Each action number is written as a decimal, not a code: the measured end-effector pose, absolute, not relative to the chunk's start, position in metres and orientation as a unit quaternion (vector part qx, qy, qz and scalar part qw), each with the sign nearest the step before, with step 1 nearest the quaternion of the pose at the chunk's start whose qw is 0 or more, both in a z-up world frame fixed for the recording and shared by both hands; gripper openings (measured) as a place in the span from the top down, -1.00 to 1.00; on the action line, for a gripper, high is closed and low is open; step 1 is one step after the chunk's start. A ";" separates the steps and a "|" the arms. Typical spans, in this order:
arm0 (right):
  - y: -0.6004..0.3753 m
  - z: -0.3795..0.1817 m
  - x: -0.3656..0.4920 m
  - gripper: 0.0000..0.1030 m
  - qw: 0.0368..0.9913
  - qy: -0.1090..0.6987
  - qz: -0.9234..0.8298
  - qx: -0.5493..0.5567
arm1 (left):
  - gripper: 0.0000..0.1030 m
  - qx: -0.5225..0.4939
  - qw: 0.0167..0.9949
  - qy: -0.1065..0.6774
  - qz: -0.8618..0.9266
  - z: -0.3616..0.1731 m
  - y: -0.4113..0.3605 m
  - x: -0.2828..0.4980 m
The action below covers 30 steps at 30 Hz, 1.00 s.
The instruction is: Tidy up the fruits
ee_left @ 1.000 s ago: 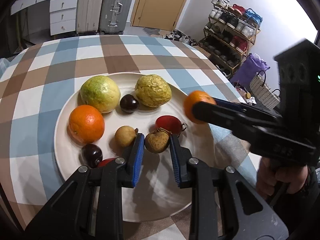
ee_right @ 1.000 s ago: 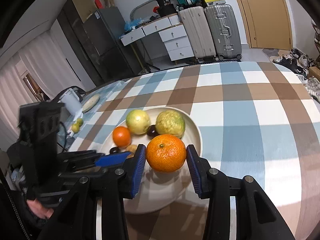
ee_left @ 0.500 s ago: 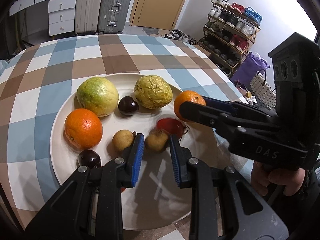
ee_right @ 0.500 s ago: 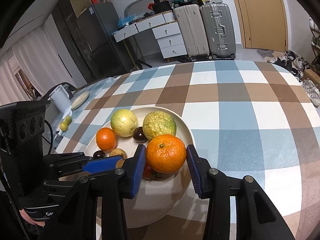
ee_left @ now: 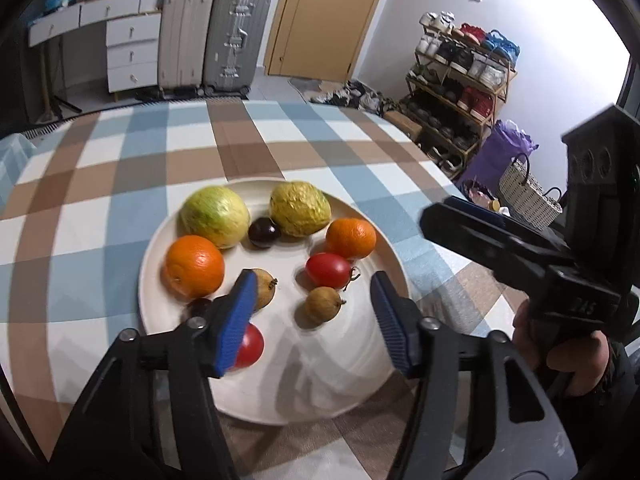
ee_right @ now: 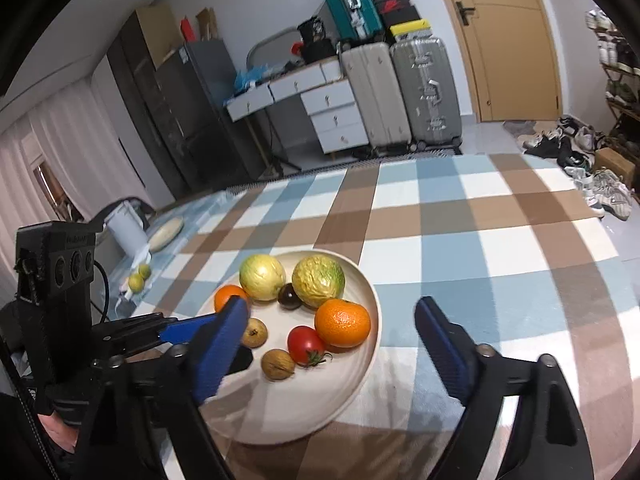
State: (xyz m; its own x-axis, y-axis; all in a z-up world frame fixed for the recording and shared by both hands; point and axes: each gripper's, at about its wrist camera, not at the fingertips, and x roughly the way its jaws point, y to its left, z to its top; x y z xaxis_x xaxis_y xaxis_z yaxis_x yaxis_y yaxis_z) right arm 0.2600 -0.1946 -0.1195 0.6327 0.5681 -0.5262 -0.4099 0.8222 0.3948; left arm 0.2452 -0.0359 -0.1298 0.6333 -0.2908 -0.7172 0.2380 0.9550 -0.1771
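A cream plate (ee_left: 352, 384) (ee_right: 304, 412) on the checked tablecloth holds several fruits. A mandarin (ee_left: 351, 238) (ee_right: 342, 323) lies at its right side beside a red tomato (ee_left: 329, 271) (ee_right: 306, 345). A small brown fruit (ee_left: 323, 305) (ee_right: 278, 364) lies on the plate in front of the tomato. There are also an orange (ee_left: 195, 266), two large yellow-green fruits (ee_left: 214, 216) (ee_left: 300, 208), a dark plum (ee_left: 264, 232) and a second brown fruit (ee_left: 262, 288). My left gripper (ee_left: 310, 320) is open and empty above the plate's near half. My right gripper (ee_right: 332, 356) is open and empty above the plate's right edge.
The checked tablecloth (ee_left: 100, 184) covers the round table. In the right wrist view two small green fruits (ee_right: 138, 278), a flat dish (ee_right: 166, 229) and a white jug (ee_right: 126, 224) sit at the far left. Suitcases (ee_left: 236, 40) and a shoe rack (ee_left: 460, 80) stand beyond the table.
My right gripper opened and let the mandarin go onto the plate, then drew back. My left gripper opened, released the small brown fruit onto the plate and lifted back.
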 end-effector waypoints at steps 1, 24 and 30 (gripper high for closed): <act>-0.198 -0.115 0.254 -0.76 0.899 0.324 0.268 0.122 | -0.16 -0.032 0.906 0.396 -0.145 -0.124 -0.036 0.240; -0.221 -0.028 0.125 -1.00 0.947 0.181 0.242 0.107 | -0.99 0.006 0.969 0.241 -0.049 -0.007 -0.030 0.114; -0.219 -0.019 0.094 -1.00 0.957 0.135 0.238 0.095 | -0.99 0.011 0.980 0.198 -0.005 0.010 -0.023 0.082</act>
